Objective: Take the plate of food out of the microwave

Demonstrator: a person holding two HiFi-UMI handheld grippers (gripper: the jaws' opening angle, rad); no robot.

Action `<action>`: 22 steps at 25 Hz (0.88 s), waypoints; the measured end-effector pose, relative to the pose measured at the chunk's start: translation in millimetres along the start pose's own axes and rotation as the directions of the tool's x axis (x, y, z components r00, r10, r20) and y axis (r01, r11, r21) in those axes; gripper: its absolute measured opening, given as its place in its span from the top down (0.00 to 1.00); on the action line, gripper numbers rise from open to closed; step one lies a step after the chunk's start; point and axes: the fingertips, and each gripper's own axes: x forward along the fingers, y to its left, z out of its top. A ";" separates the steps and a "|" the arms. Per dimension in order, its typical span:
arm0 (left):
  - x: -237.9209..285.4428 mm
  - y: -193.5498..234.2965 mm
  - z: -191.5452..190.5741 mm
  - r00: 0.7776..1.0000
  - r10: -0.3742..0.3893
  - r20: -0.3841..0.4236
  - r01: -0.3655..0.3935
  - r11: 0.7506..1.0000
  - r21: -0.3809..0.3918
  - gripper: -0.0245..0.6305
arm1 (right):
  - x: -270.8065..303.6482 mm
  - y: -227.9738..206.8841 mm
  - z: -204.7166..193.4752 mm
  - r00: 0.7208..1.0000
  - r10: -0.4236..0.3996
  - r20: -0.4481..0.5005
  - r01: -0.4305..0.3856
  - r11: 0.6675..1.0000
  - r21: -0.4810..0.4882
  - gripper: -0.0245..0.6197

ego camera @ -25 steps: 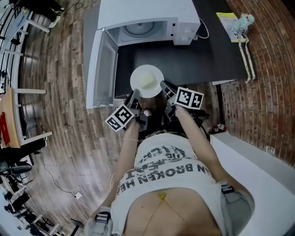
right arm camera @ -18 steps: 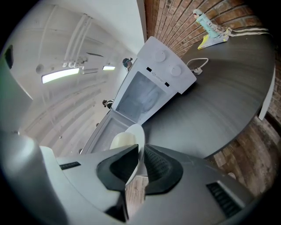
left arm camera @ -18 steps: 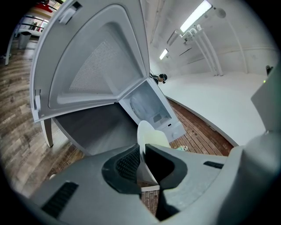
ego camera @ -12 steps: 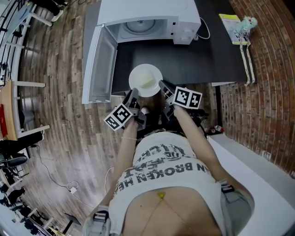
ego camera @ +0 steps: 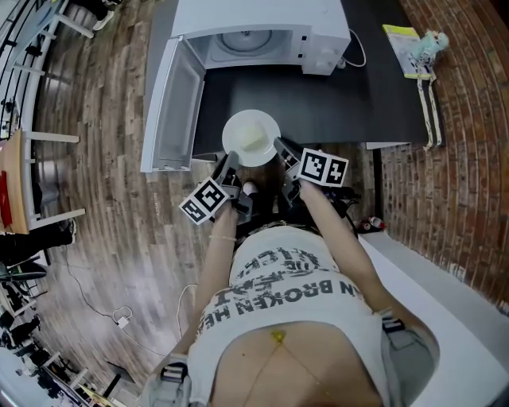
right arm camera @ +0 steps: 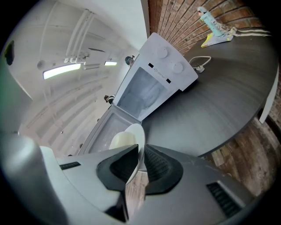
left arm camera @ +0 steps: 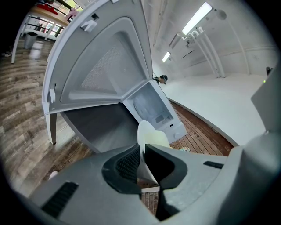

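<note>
Clamping opposite rims of the plate (ego camera: 232,125), left gripper (ego camera: 231,165) and right gripper (ego camera: 282,149) presumably balance its food (ego camera: 253,141) level. It hangs over the near edge of the desk (ego camera: 334,103).

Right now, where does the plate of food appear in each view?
Head view: plate at the centre.
Left gripper view: plate edge-on, low centre, clamped in the left gripper.
Right gripper view: plate edge-on, low centre, clamped in the right gripper.
Shared landmark: the microwave, door open, beyond the plate in all three.
</note>
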 end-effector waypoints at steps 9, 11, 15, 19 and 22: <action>1.2 -0.1 -2.6 1.000 0.001 0.000 -0.001 1.000 -0.002 0.89 | -1.0 -2.3 0.6 1.000 0.000 -0.001 0.000 1.000 0.001 0.90; 1.3 -0.4 -2.8 1.000 0.000 0.000 0.000 1.000 -0.003 0.89 | -1.4 -2.5 0.5 1.000 -0.001 -0.001 0.001 1.000 0.005 0.90; 3.0 -0.8 -4.1 1.000 0.000 -0.001 0.000 1.000 -0.002 0.89 | -2.1 -4.4 1.2 1.000 -0.001 -0.005 0.001 1.000 0.005 0.90; 5.4 -2.7 -4.2 1.000 0.002 0.001 -0.002 1.000 -0.002 0.89 | -2.6 -5.8 4.2 1.000 0.002 -0.005 -0.002 1.000 0.010 0.90; 7.2 -4.6 -5.5 1.000 0.004 0.001 -0.003 1.000 -0.005 0.89 | -3.7 -7.5 6.3 1.000 0.003 -0.005 -0.003 1.000 0.010 0.90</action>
